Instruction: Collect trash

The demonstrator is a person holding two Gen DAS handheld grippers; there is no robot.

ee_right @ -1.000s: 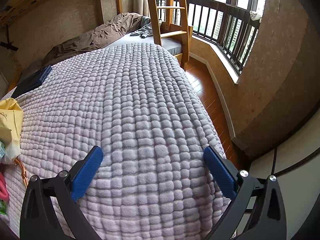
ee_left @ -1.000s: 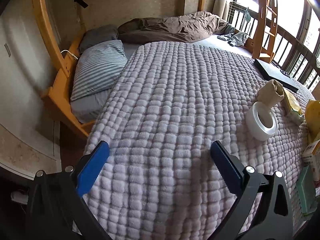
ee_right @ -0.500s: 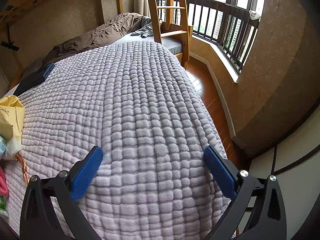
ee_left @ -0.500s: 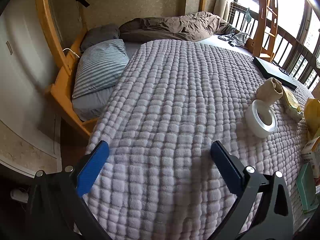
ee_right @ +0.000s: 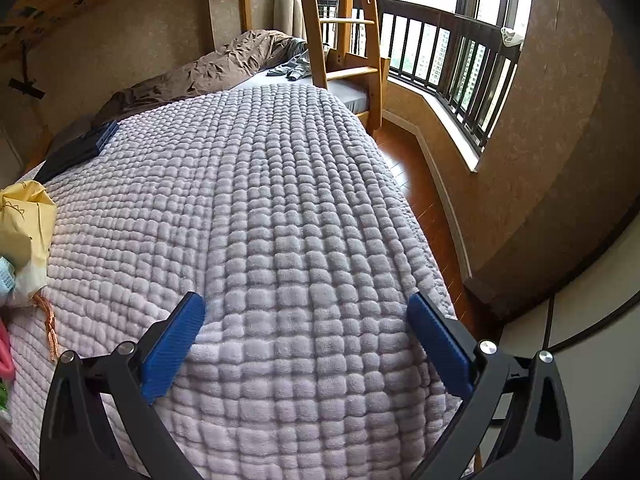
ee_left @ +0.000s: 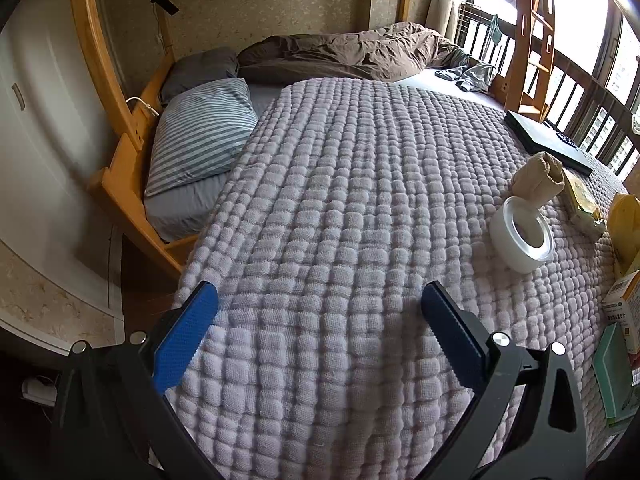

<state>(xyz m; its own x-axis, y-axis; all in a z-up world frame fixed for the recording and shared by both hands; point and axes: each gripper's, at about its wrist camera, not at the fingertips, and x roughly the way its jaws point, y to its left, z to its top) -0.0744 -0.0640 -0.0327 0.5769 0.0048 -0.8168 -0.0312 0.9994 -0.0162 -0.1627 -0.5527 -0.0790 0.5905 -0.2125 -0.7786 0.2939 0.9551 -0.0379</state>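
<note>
Trash lies on a lilac quilted blanket [ee_left: 340, 208]. In the left wrist view, at the right, I see a white tape roll [ee_left: 522, 238], a brown cardboard tube [ee_left: 538, 178], a yellow wrapper [ee_left: 582, 200], a yellow bag [ee_left: 626, 224], a small carton [ee_left: 624, 308] and a green packet [ee_left: 612, 376]. My left gripper [ee_left: 318, 300] is open and empty, left of them. In the right wrist view the yellow bag [ee_right: 24, 216] and an orange string [ee_right: 49, 326] sit at the left edge. My right gripper [ee_right: 306, 312] is open and empty over the blanket.
A black flat box [ee_left: 544, 142] lies at the blanket's far right. A striped pillow [ee_left: 200, 136] and brown duvet [ee_left: 352, 54] lie at the head. A wooden ladder [ee_right: 344, 32], wood floor [ee_right: 424, 196] and window railing [ee_right: 452, 60] are right of the bed.
Both views have shifted slightly; the left gripper has drifted a little back and right. Nothing was grasped or moved on the bed.
</note>
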